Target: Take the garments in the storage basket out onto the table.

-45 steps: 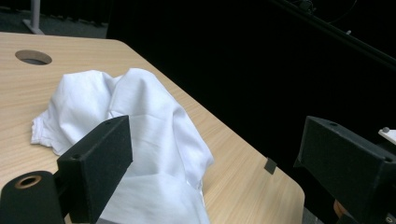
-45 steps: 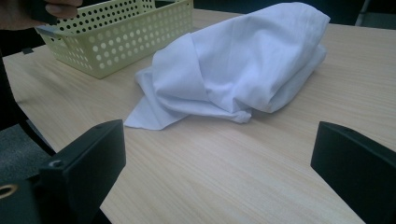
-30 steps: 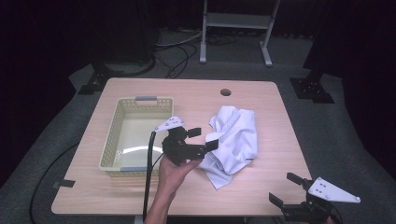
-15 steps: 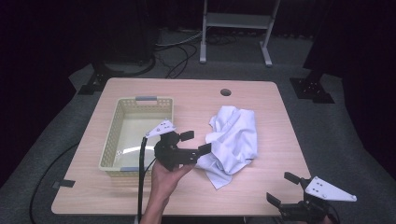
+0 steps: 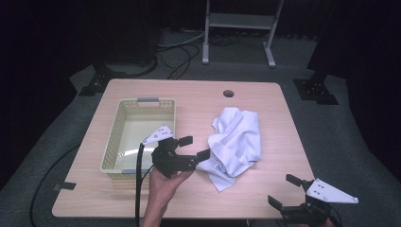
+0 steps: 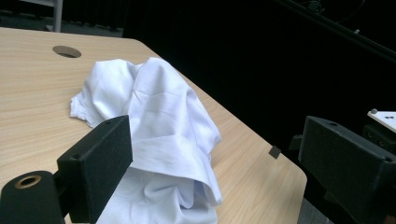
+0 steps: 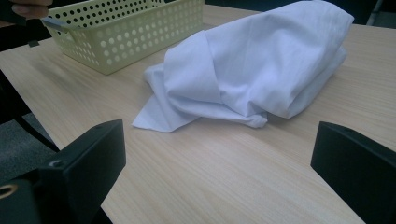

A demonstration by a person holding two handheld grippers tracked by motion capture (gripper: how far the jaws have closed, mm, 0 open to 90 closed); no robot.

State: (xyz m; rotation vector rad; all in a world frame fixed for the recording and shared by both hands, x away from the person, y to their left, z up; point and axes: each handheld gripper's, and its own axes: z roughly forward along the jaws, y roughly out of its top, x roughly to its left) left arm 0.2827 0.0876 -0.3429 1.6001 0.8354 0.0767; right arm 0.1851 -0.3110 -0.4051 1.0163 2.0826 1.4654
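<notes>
Two grippers, one cloth, one basket, one table.

Item 1: cloth (image 5: 236,142), white, crumpled in a heap on the table (image 5: 265,99), right of centre. Its long axis runs from the far edge toward the near edge in the high view, with a loose corner trailing at the near end.

Item 2: left gripper (image 5: 187,153), held in a hand (image 5: 165,182), jaws apart and clamped on nothing. The cloth lies straight ahead of these jaws; the near jaw tip sits at the heap's left edge, and whether it touches the fabric cannot be told. In the left gripper view the cloth (image 6: 159,126) fills the gap between the jaws, crosswise to their line of reach.

Item 3: right gripper (image 5: 288,191), jaws apart, hanging at the near right corner of the table, well apart from the cloth. In the right gripper view the cloth (image 7: 261,65) lies ahead and beyond the jaws.

Item 4: basket (image 5: 113,151), yellow, perforated, behind and to the side of the left jaws.

Judgement: the left gripper is much the nearer; a short advance should bring fabric between its jaws.
</notes>
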